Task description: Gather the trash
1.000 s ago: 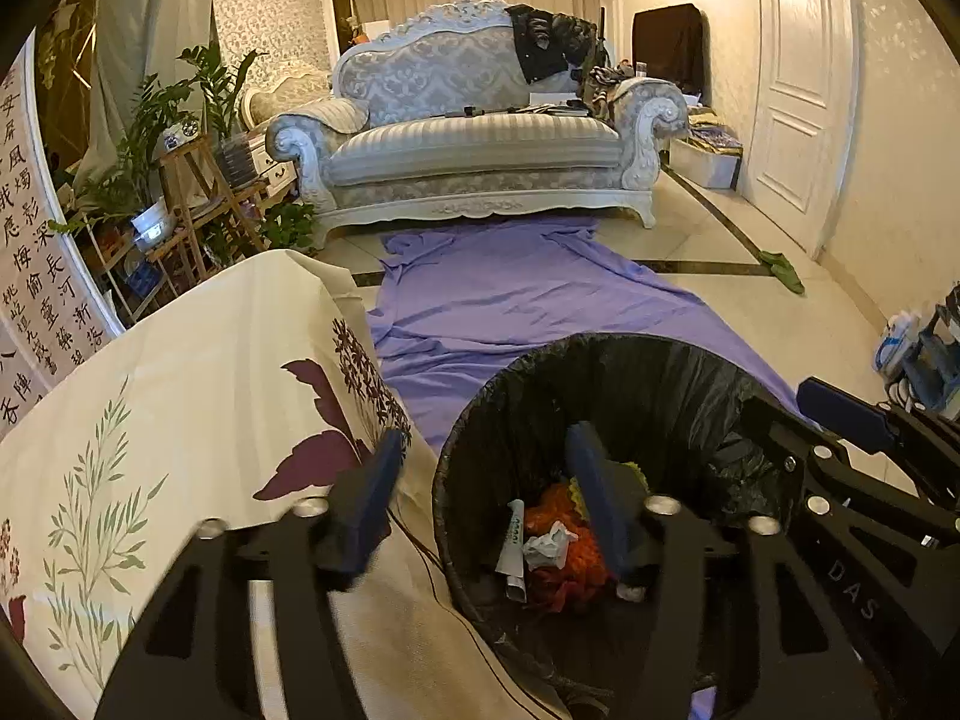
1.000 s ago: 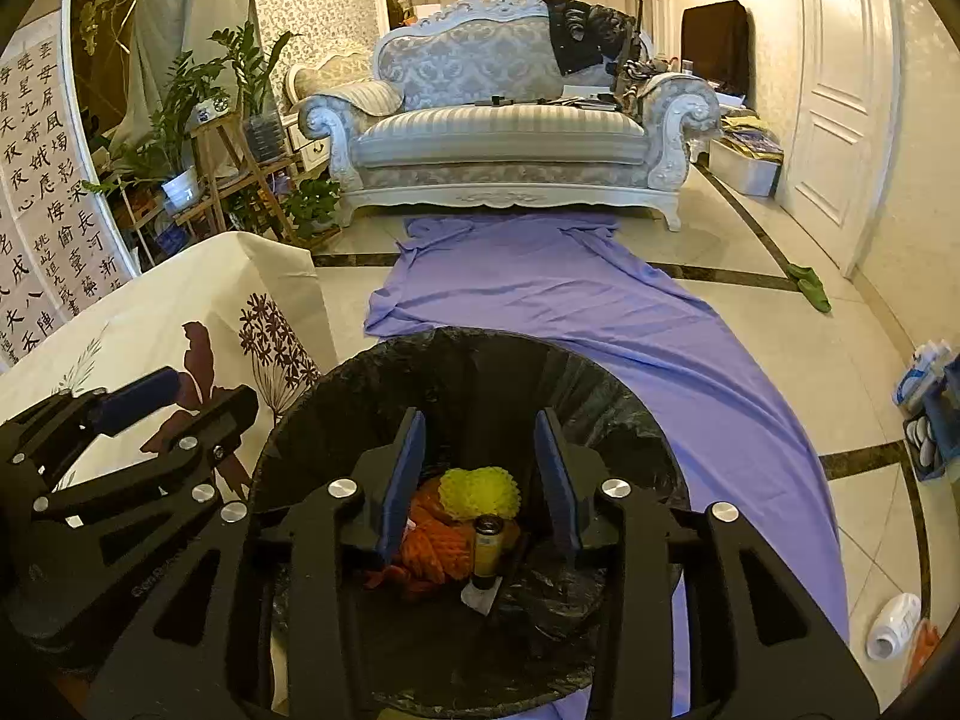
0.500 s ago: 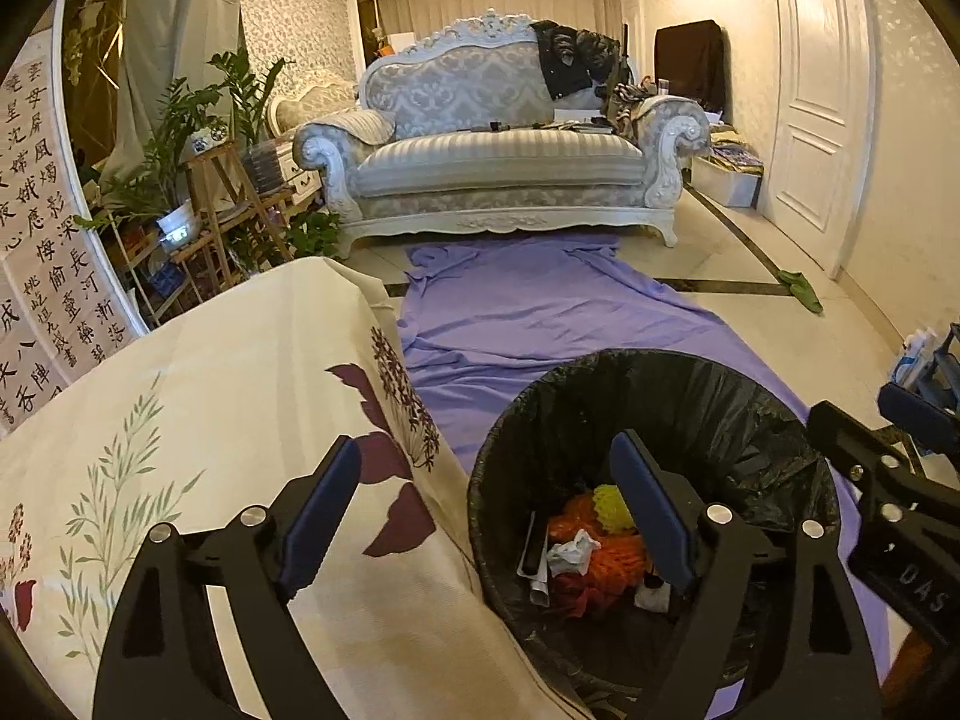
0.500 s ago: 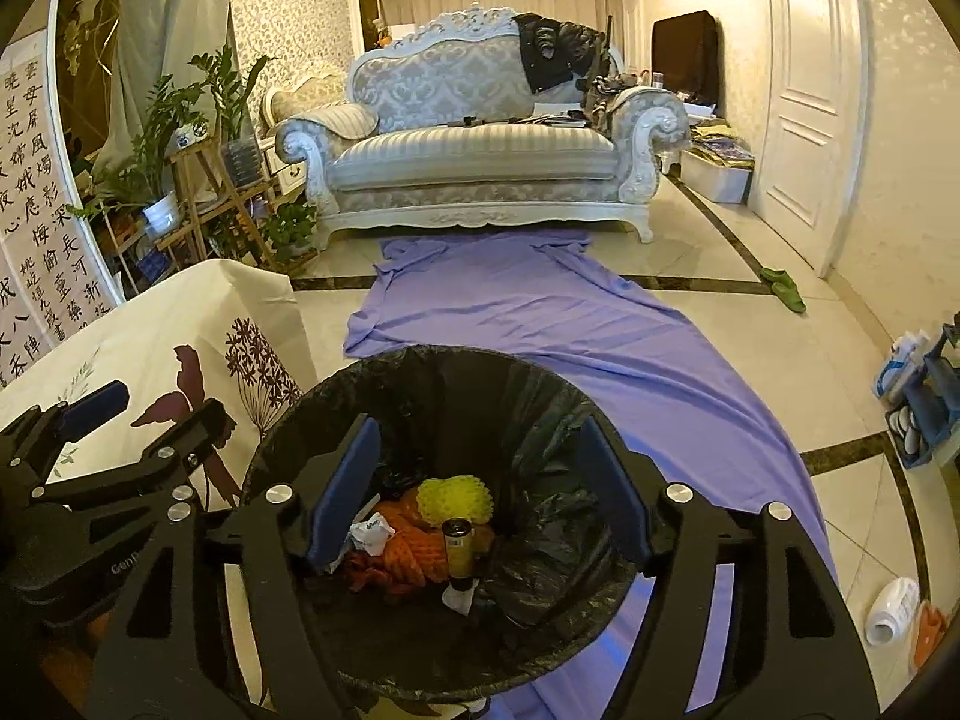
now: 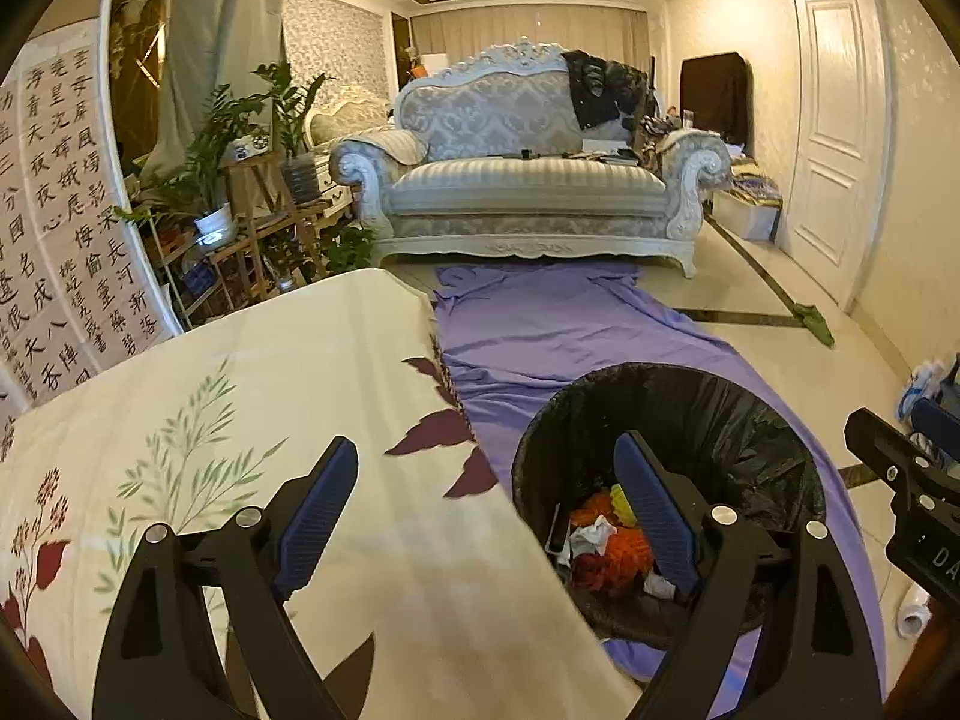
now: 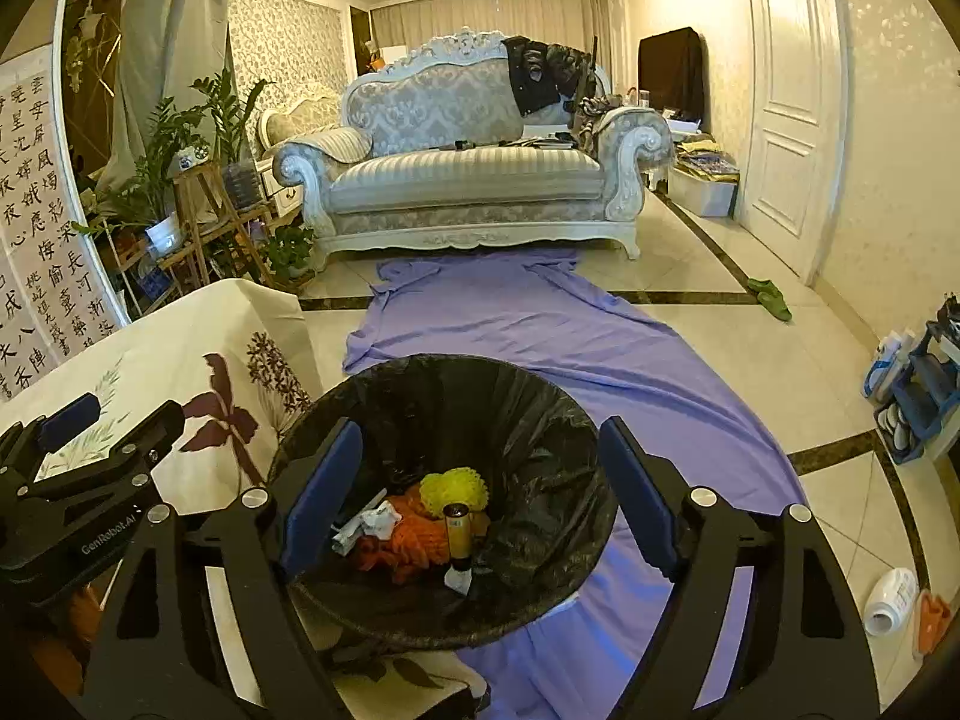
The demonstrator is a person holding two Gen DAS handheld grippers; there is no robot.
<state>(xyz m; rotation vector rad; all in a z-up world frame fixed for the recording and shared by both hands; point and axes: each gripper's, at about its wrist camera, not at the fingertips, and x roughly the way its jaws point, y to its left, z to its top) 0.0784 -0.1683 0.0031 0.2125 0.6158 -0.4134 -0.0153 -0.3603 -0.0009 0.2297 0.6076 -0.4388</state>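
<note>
A bin lined with a black bag point(image 6: 444, 396) stands on the floor beside the table, and it also shows at the lower right of the left wrist view point(image 5: 660, 420). Inside lie orange netting point(image 6: 408, 534), a yellow puff point(image 6: 454, 489), crumpled white paper point(image 6: 375, 522) and a small brown bottle point(image 6: 457, 534). My right gripper point(image 6: 480, 431) hovers above the bin; its jaws are opening and nothing is between them. My left gripper point(image 5: 485, 453) is open and empty, straddling the table's edge and the bin's left rim.
The table wears a cream floral cloth point(image 5: 240, 390). A purple sheet point(image 6: 540, 330) runs across the tiled floor to a pale sofa point(image 6: 468, 180). Plant stands point(image 6: 204, 210) crowd the left. A white bottle point(image 6: 891, 600) and a blue rack point(image 6: 924, 402) sit at the right.
Both grippers' jaws have spread much wider. Both have drawn back and upward from the bin, so more of the room and table shows. The trash lies still in the bin.
</note>
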